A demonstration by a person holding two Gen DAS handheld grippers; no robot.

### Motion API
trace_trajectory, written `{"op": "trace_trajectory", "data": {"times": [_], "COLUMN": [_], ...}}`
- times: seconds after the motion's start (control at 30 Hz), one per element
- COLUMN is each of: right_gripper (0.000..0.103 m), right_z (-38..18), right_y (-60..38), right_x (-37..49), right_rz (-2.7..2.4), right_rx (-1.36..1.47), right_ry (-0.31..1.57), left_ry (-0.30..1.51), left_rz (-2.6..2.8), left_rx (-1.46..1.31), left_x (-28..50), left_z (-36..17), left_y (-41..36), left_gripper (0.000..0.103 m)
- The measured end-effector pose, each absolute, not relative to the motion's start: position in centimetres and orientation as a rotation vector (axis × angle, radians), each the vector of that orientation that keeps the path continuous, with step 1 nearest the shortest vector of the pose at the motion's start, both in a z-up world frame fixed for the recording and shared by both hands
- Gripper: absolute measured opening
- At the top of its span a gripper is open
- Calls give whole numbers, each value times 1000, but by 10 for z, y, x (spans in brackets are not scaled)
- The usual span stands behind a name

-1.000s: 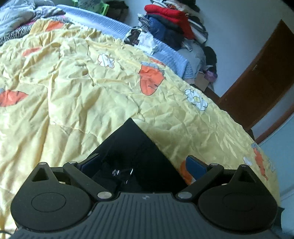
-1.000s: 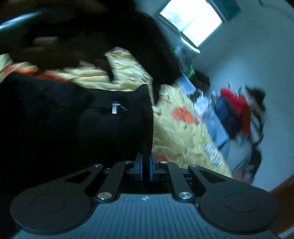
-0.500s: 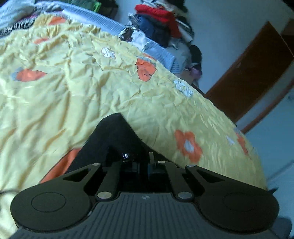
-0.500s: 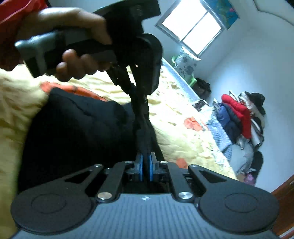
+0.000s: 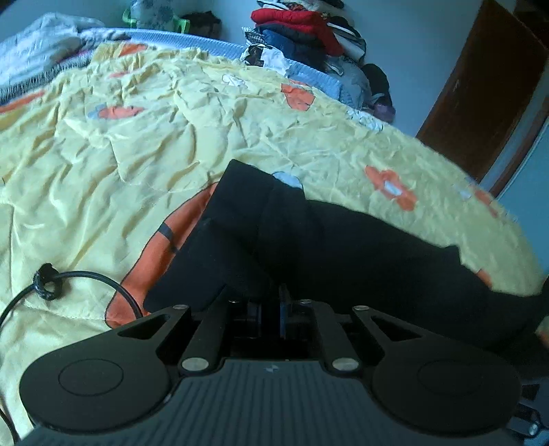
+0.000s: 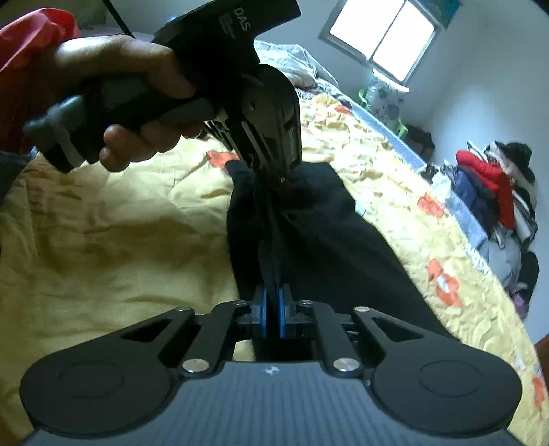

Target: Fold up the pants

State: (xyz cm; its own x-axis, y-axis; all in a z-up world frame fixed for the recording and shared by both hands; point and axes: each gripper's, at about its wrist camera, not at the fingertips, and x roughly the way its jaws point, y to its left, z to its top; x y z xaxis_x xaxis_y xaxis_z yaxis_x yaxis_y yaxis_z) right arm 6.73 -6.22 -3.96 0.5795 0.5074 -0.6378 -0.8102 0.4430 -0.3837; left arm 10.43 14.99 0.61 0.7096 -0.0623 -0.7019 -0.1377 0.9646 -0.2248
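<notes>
At the bottom edge of the right wrist view, six o'clock, the right gripper (image 6: 272,308) has its blue pads nearly together, with a thin fold of the black pants (image 6: 326,233) pinched between them. From that pinch the cloth runs straight up toward twelve o'clock as a taut ridge. It ends at the tip of the left gripper (image 6: 281,178), which points down into the fabric just above the middle of the frame. A hand (image 6: 130,103) wraps that gripper's grey handle at ten o'clock, with a red sleeve (image 6: 31,44) behind it in the upper left corner.

In the left wrist view the left gripper's pads stand narrow at six o'clock. The jaws are opening, and dark cloth sits between the pads and bunches up just beyond them. The rest of the pants lies on a crumpled yellow quilt (image 5: 120,154) printed with orange flowers, stretching from the centre out toward four o'clock. A black cable (image 5: 85,278) with a knotted tie loops over the quilt at eight o'clock.

Farther off, past the quilt's far edge at one o'clock, a pile of clothes (image 5: 302,27) topped by something red leans against the wall. A dark brown door (image 5: 480,85) stands at two o'clock. The right wrist view shows a bright window (image 6: 381,37) at one o'clock.
</notes>
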Motion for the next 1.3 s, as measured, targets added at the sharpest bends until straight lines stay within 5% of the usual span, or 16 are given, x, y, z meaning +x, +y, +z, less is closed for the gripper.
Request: {"op": "trace_trajectory", "data": {"times": [0.07,0.1,0.23,0.3,0.4,0.57,0.93,1.2,1.3], "right_gripper": [9,9,18,18,19,19,19,19,31], "right_z": [-44,-42,-24,-8,-1,-29,14,16,10], "right_y": [-61,-61,-80,-108,-160,-218,-383,-500,-513], "right_x": [70,69,56,55,62,68,98,189,231], "right_rz": [832,817,817,765,627,474,-32,-297,-353], "right_rx": [-701,-684,-645,-537,-377,-275,51,273,283], "right_ry": [460,465,452,463,530,747,602,609,638], "left_ry": [765,765,746,694,596,612,491,556,536], "left_rz": [80,87,167,242,279,-34,-529,-574,-594], "left_rx": [-220,-207,-157,-95,-17,-31,507,490,512], "left_x": [100,98,88,82,74,80,71,88,84], "left_z": [8,9,20,29,45,58,10,-24,-24], "left_y": [144,143,143,138,123,77,-95,-116,-119], "left_gripper": [25,39,54,73,82,83,80,56,44]}}
